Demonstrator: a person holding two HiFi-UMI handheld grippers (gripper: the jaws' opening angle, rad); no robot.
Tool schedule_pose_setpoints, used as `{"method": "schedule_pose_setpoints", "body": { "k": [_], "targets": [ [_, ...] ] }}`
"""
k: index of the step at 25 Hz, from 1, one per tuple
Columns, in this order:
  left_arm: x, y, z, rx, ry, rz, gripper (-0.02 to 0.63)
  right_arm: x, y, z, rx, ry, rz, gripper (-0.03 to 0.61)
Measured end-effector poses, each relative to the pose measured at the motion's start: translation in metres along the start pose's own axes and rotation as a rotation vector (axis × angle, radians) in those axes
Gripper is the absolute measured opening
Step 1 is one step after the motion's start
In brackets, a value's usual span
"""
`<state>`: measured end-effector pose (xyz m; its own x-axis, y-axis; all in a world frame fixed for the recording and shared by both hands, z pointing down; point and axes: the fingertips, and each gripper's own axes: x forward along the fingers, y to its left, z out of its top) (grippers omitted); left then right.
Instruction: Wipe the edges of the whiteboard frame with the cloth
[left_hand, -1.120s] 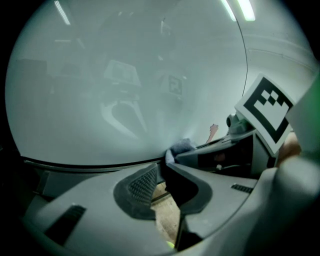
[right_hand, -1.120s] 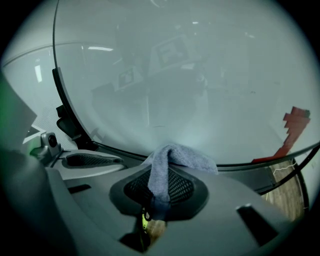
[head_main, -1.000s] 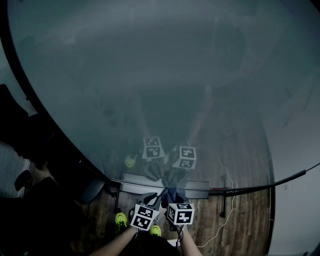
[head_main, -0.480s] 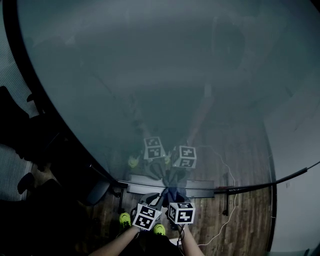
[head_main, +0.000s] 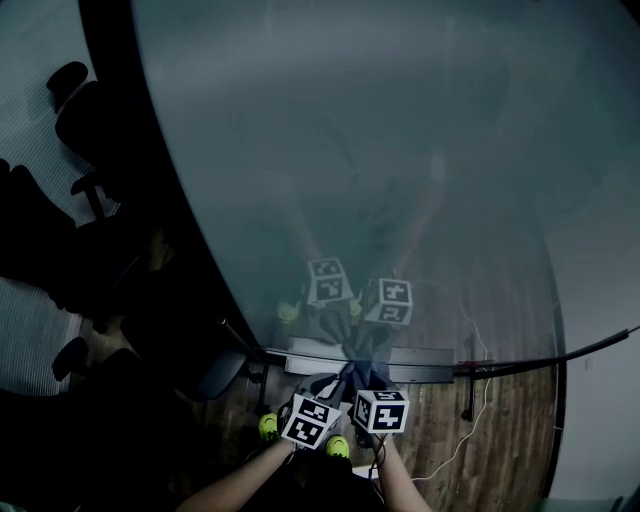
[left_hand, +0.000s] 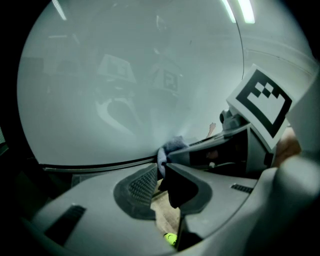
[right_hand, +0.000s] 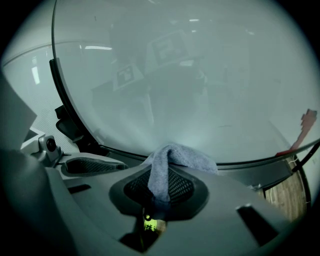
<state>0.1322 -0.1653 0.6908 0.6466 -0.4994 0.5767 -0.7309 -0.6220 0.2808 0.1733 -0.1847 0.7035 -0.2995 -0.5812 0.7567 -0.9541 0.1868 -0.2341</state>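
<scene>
Because the job is along the bottom run of the whiteboard (head_main: 400, 150), both grippers point forward and down at it, side by side and almost touching, so that one rag can be pressed against the rail from two sides. The right gripper (right_hand: 162, 175) is clenched on the blue-grey cloth (right_hand: 170, 165): the fabric comes up from between its ribbed pads and folds over their tips in a hump that lies right against the dark lower frame (right_hand: 240, 162), where the glossy board surface ends. The left gripper (left_hand: 162, 167) has its jaws drawn together at the tips, and a corner of the same cloth appears to be pinched there, though the grip is thin and partly shadowed. Holding it at two points probably keeps the cloth bunched and stops it slipping off the narrow edge. The cloth therefore sits at the very front of both grippers, between them and the frame, touching or very nearly touching the rail. Wooden floor (head_main: 500, 440) and a yellow shoe (right_hand: 149, 225) show below.
</scene>
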Motion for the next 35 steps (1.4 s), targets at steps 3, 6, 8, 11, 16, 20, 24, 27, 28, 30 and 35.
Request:
{"method": "schedule_pose_setpoints", "body": {
  "k": [3, 6, 8, 11, 16, 20, 24, 27, 28, 30, 35],
  "targets": [
    [0.000, 0.001, -0.001, -0.001, 0.003, 0.004, 0.061, 0.001, 0.000, -0.001, 0.006, 0.002, 0.006, 0.058],
    [0.000, 0.001, -0.002, 0.005, 0.007, 0.009, 0.061, 0.002, 0.002, -0.001, 0.008, 0.004, 0.014, 0.058],
    [0.000, 0.002, -0.003, 0.010, 0.013, 0.013, 0.061, 0.004, 0.005, -0.001, 0.009, 0.006, 0.028, 0.058],
    [0.000, 0.001, -0.005, 0.014, 0.023, 0.014, 0.061, 0.006, 0.011, -0.002, 0.003, 0.014, 0.049, 0.058],
    [-0.003, 0.002, -0.008, 0.020, 0.033, 0.021, 0.061, 0.008, 0.015, -0.002, -0.006, 0.028, 0.065, 0.058],
    [-0.005, 0.003, -0.010, 0.020, 0.041, 0.032, 0.061, 0.008, 0.015, -0.002, 0.004, 0.027, 0.071, 0.058],
    [-0.005, 0.003, -0.012, 0.017, 0.052, 0.044, 0.061, 0.008, 0.014, -0.002, 0.005, 0.033, 0.087, 0.058],
    [-0.008, 0.002, -0.012, 0.014, 0.057, 0.052, 0.061, 0.005, 0.015, -0.001, 0.003, 0.046, 0.100, 0.058],
    [-0.007, 0.002, -0.011, 0.013, 0.059, 0.055, 0.061, 0.005, 0.015, -0.001, 0.001, 0.050, 0.103, 0.058],
    [-0.006, 0.003, -0.011, 0.010, 0.062, 0.059, 0.061, 0.006, 0.014, -0.001, -0.002, 0.054, 0.108, 0.058],
    [-0.008, 0.001, -0.009, 0.005, 0.060, 0.065, 0.061, 0.004, 0.018, 0.001, -0.008, 0.056, 0.117, 0.058]
  ]
}}
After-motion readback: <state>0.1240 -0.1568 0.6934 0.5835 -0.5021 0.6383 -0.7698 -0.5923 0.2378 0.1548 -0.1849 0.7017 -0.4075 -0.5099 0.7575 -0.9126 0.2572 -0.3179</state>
